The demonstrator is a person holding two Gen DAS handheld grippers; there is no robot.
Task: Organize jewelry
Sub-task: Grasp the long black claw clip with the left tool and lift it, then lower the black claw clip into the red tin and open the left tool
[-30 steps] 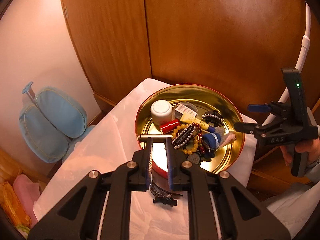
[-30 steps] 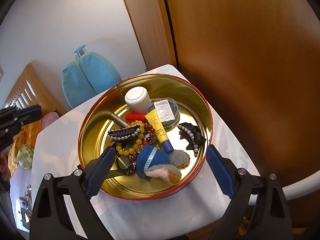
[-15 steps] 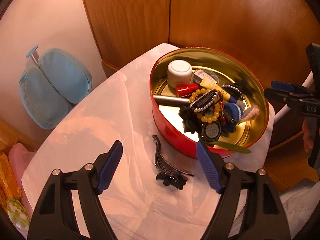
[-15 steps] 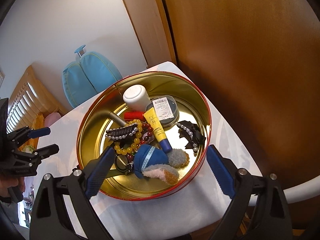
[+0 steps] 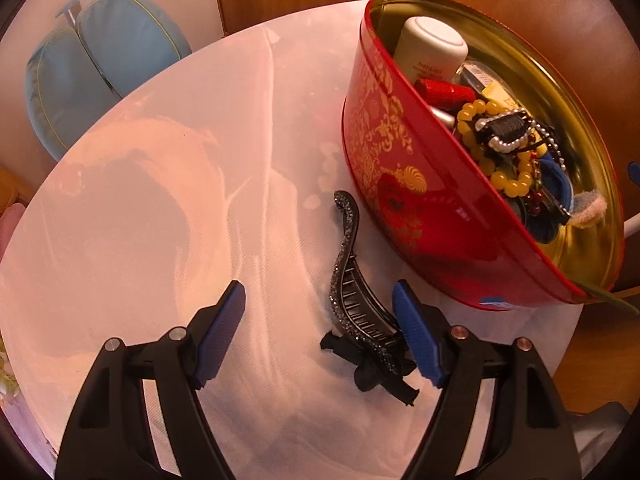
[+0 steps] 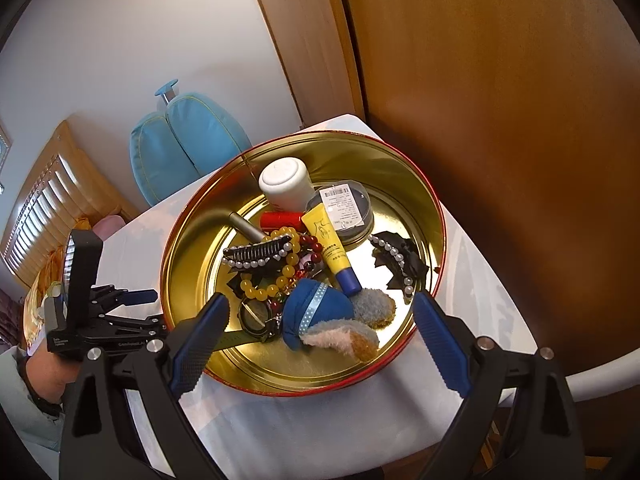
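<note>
Hair clip (image 5: 352,300): bow end partly hidden, perhaps touching fingers (image 5: 416,332).

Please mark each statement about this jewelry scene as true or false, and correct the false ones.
1. The black hair clip lies on the white tablecloth, outside the red tin. True.
2. The left gripper is shut on the hair clip. False: its jaws stand open, with the clip between them, close to the right-hand pad.
3. The yellow bead bracelet is inside the tin. True.
4. The right gripper holds the white jar. False: it is open and holds nothing.
5. The tin has its lid on. False: it is open on top.
</note>
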